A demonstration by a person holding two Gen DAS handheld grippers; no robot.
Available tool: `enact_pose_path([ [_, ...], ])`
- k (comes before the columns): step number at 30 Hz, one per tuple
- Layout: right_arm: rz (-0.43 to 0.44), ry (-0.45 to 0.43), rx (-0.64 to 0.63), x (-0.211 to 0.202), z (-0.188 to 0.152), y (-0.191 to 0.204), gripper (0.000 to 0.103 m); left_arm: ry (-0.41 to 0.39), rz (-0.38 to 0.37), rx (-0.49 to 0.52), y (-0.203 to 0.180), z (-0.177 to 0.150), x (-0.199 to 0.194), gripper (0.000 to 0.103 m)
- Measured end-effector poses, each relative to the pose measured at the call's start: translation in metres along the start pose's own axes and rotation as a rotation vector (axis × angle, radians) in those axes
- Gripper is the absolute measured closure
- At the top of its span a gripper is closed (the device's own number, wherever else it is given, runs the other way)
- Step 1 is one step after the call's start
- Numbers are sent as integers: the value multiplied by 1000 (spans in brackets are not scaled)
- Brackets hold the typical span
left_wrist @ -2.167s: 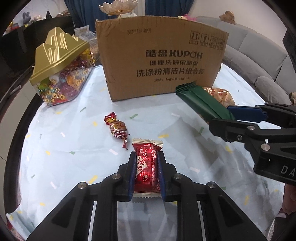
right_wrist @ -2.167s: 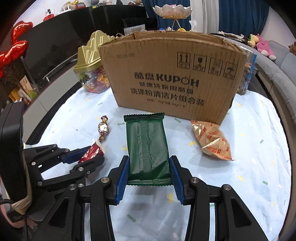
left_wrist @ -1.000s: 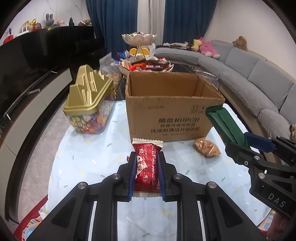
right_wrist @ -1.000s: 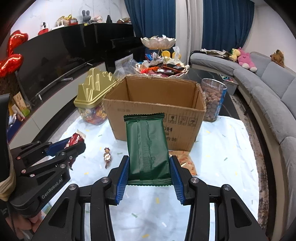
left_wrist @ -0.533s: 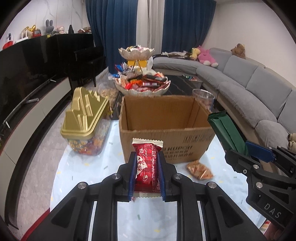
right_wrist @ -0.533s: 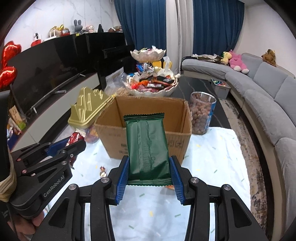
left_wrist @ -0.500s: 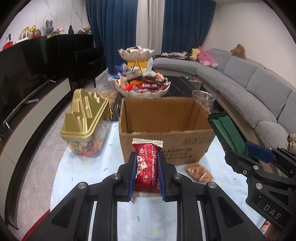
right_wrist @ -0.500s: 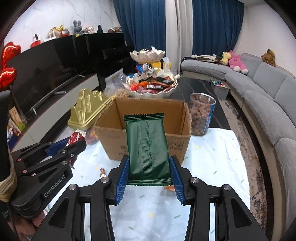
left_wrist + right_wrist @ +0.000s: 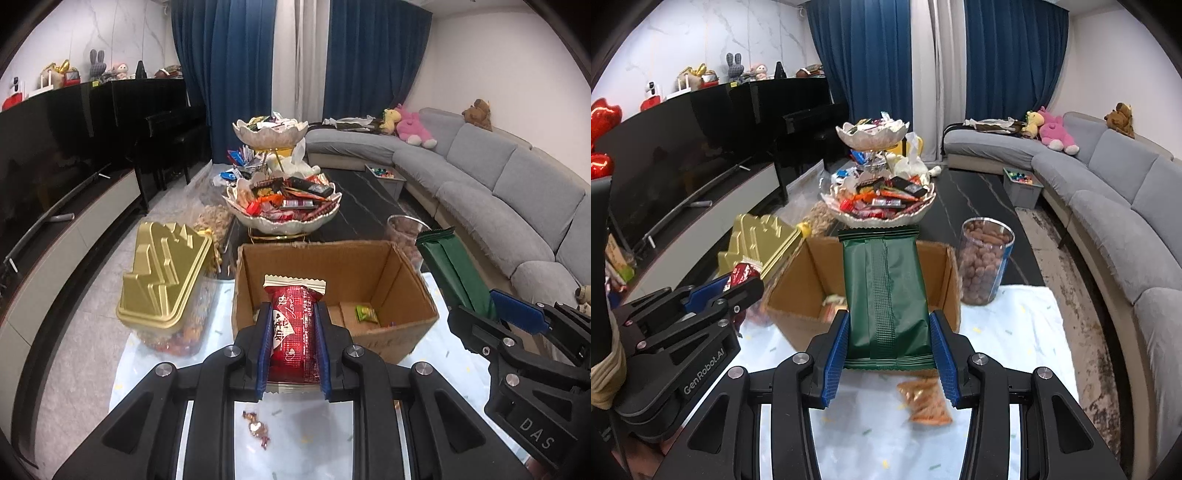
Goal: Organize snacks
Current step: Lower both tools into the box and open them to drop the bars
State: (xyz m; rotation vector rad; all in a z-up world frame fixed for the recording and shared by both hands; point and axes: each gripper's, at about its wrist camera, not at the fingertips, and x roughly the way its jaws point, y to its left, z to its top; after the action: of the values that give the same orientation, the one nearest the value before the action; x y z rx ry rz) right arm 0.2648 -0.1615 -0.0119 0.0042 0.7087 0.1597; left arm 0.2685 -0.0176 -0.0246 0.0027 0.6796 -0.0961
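Note:
My left gripper [image 9: 291,314] is shut on a red snack packet [image 9: 294,328] and holds it high, just in front of the open cardboard box [image 9: 402,336]. My right gripper [image 9: 888,325] is shut on a long green snack packet [image 9: 884,291], also raised in front of the box [image 9: 790,295]. A small green snack [image 9: 366,314] lies inside the box. A wrapped candy [image 9: 257,438] and an orange snack bag [image 9: 925,400] lie on the white tablecloth [image 9: 1015,332] below. Each gripper shows in the other's view: the right one [image 9: 491,299], the left one [image 9: 738,280].
A gold-lidded candy jar [image 9: 166,273] stands left of the box. A clear jar of nuts [image 9: 984,262] stands at its right. A two-tier bowl of snacks [image 9: 284,203] sits behind on a dark table. A grey sofa [image 9: 517,192] runs along the right.
Both grippers have risen with their packets and moved closer to the box. The box's inside now shows, and the candy and orange bag lie below the grippers.

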Motion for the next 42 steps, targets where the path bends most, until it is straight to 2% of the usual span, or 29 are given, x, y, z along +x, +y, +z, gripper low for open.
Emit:
enact_pose_path([
  [14,-18,7,17,35,35,-10,58,19,3,-17,5,33,45,81],
  [32,-15,103,28,105,39,-20,58,109,-10,-32,8,32,116,81],
  [42,-1,148,29,122,38,-25,58,143,-24,-27,8,30,132,80],
])
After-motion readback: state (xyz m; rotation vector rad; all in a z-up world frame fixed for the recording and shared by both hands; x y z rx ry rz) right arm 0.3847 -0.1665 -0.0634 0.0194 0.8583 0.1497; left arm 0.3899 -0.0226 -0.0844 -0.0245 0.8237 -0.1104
